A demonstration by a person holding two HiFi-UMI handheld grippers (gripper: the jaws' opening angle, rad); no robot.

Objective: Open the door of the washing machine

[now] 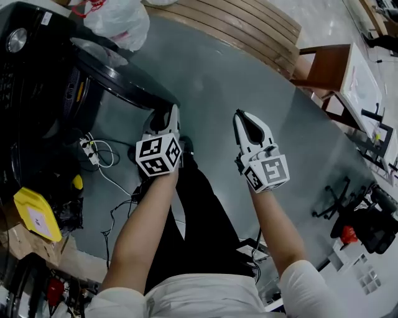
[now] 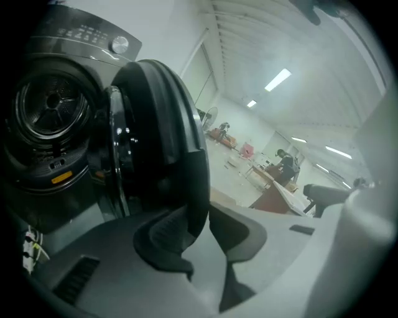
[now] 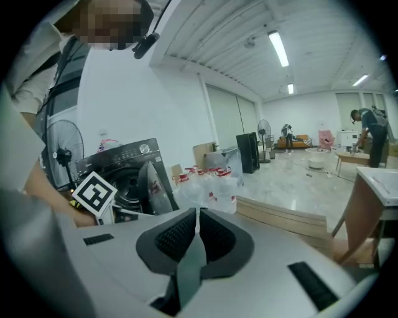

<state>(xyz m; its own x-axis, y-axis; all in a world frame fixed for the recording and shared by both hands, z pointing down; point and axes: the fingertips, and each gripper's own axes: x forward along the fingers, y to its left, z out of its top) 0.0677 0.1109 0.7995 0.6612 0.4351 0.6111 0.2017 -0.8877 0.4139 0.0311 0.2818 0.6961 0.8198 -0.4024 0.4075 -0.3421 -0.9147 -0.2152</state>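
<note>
The black washing machine (image 1: 34,68) stands at the upper left, its round door (image 1: 118,77) swung wide out over the grey floor. In the left gripper view the drum (image 2: 53,118) gapes open and the thick dark door rim (image 2: 165,143) runs down between the jaws. My left gripper (image 1: 166,113) is at that door's outer edge; its jaws (image 2: 199,227) stand wide, with a sliver of light beside the rim. My right gripper (image 1: 239,115) hovers over bare floor to the right, shut on nothing, pads together (image 3: 196,214). It looks towards the machine (image 3: 124,168).
A power strip with white cables (image 1: 92,152) lies on the floor beside the machine. A yellow container (image 1: 37,214) sits lower left, a plastic bag (image 1: 118,18) behind the door. A curved wooden platform (image 1: 249,31), a desk (image 1: 357,81) and a chair base (image 1: 336,199) lie to the right.
</note>
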